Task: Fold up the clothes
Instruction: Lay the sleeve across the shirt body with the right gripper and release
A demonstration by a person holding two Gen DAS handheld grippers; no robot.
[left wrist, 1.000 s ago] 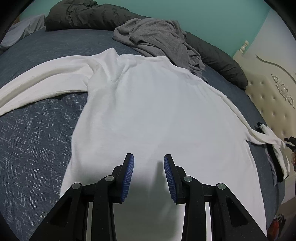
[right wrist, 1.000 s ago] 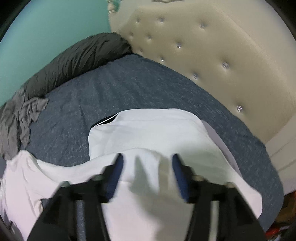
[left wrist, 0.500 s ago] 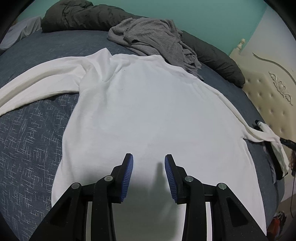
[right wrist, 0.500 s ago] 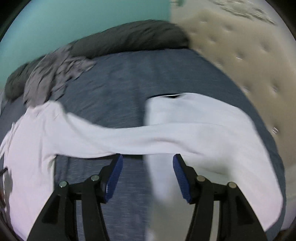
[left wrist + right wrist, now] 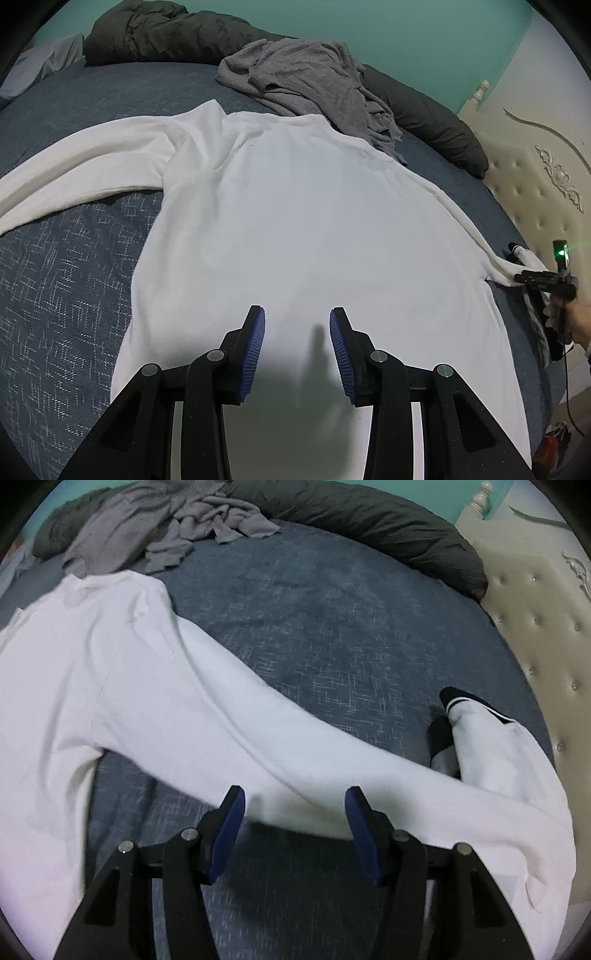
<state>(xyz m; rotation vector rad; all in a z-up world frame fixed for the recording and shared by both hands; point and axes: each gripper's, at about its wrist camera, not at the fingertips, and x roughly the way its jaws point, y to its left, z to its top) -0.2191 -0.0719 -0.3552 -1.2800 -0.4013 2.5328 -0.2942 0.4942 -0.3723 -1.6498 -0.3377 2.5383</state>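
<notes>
Your left hand-held gripper is hovering spread wide over the white sweater lying flat on the bed; your right hand-held gripper is gaping empty, the sleeve at twelve o'clock.

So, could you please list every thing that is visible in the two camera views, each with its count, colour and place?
white long-sleeved top: one, white, spread flat on the bed, both sleeves stretched out sideways
second white garment: one, white with dark trim, near the headboard, partly under the sleeve end
grey garment: one, grey, crumpled at the far side of the bed
dark duvet: one, dark grey, bunched along the far edge
bed cover: one, dark blue, patterned
headboard: one, cream, tufted, at the right
wall: teal, behind the bed
left gripper: open, over the top's hem
right gripper: open, at the sleeve
hand: one, holding the right gripper
</notes>
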